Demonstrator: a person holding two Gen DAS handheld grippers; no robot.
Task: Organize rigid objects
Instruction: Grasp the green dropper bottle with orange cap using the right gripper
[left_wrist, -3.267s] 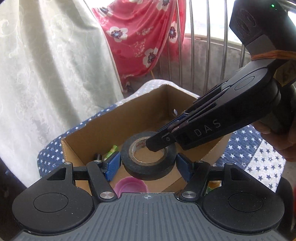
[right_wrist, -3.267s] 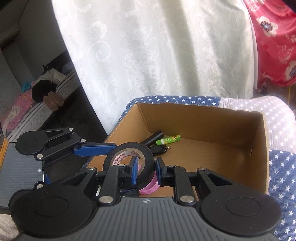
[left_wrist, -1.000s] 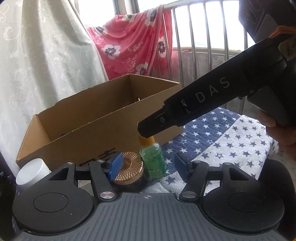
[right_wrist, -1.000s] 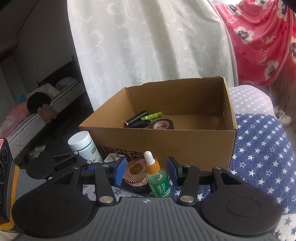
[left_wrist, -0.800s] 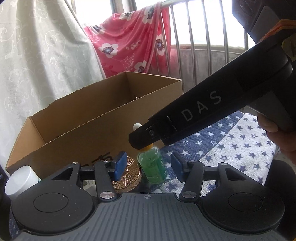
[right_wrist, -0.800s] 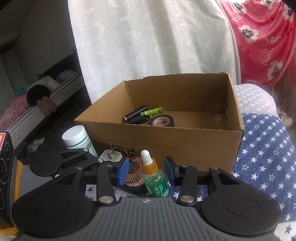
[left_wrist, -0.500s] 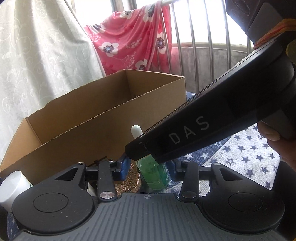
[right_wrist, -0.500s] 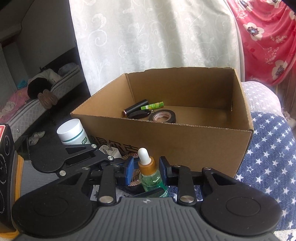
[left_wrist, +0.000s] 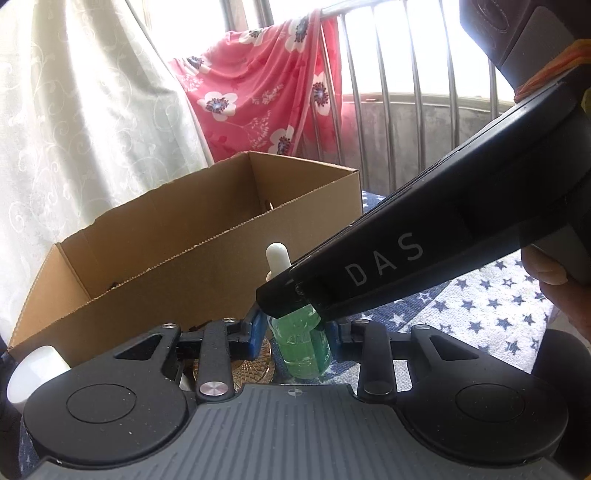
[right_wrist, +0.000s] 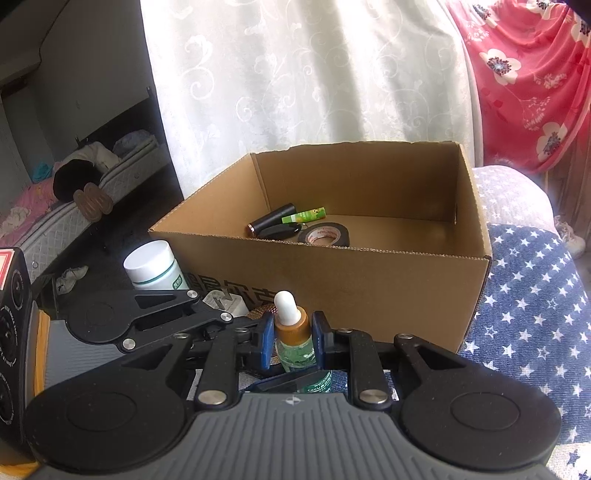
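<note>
Dropper bottle (right_wrist: 294, 341) stands upright just near of the cardboard box (right_wrist: 369, 288); both our right gripper (right_wrist: 292, 345) and left gripper (left_wrist: 293, 338) are closing their jaws on it. Tape roll (right_wrist: 328, 235) and small items already lie boxed; white jar (right_wrist: 155, 266) and copper lid (left_wrist: 251, 371) remain outside.
</note>
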